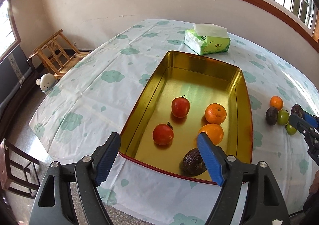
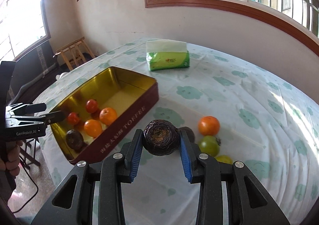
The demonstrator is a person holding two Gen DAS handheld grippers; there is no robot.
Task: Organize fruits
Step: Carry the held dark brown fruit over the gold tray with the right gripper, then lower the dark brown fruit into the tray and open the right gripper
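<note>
A gold-lined tin (image 1: 246, 105) marked TOFFEE (image 2: 127, 131) lies on the cloud-print cloth. In it are two red tomatoes (image 1: 180, 107), two oranges (image 1: 215, 113) and a dark wrinkled passion fruit (image 1: 194, 162). My left gripper (image 1: 157, 135) hangs open over the tin's near end, nothing between its fingers. My right gripper (image 2: 161, 134) is shut on a second passion fruit (image 2: 159, 139), lifted off the cloth to the right of the tin. On the cloth beyond it lie an orange (image 2: 208, 125), two green tomatoes (image 2: 209, 145) and another dark fruit (image 2: 189, 132), partly hidden.
A green tissue pack (image 1: 207, 40) sits behind the tin. Wooden chairs (image 1: 57, 55) and a white bear-shaped object (image 1: 46, 83) are off the table's far left edge. A hand (image 2: 12, 157) holds the left gripper at the tin's left.
</note>
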